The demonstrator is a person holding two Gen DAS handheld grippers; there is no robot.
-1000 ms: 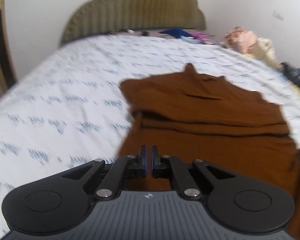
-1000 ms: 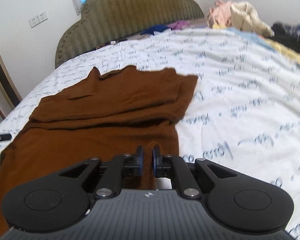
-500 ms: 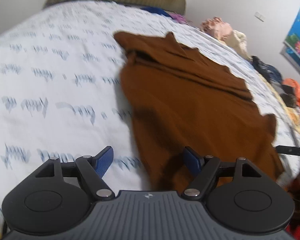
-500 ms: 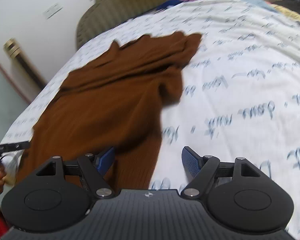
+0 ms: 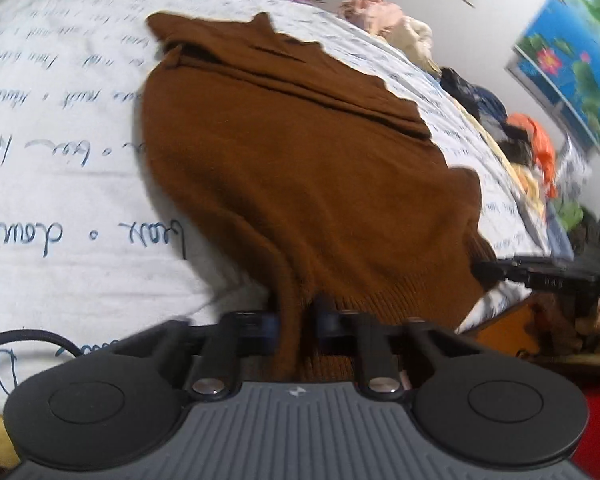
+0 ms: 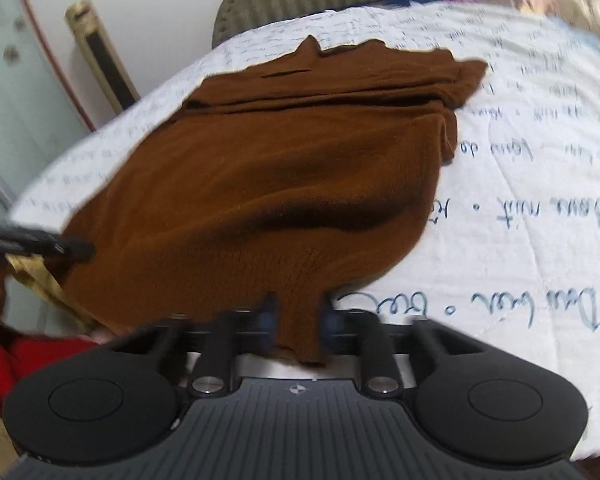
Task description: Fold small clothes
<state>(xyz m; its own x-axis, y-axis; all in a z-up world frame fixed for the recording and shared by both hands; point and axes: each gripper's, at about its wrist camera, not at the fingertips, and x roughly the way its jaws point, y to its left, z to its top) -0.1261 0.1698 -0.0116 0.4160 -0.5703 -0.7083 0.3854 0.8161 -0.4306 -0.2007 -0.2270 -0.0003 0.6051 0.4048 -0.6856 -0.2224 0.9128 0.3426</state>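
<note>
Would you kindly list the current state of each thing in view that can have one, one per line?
brown sweater: lying on the bed, top part folded over, near hem gripped at two corners.
left gripper: shut on the sweater's hem.
right gripper: shut on the sweater's hem.
bedsheet: spread flat under the sweater.
clothes pile: heaped, unfolded, along the bed's far edge.

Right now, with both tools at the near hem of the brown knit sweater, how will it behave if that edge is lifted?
The brown knit sweater will probably sag between the left tool and right tool: it already drapes in soft folds. The thick ribbed knit looks grippy, so slipping seems unlikely. Its folded upper part may drag along the white printed bedsheet.
</note>
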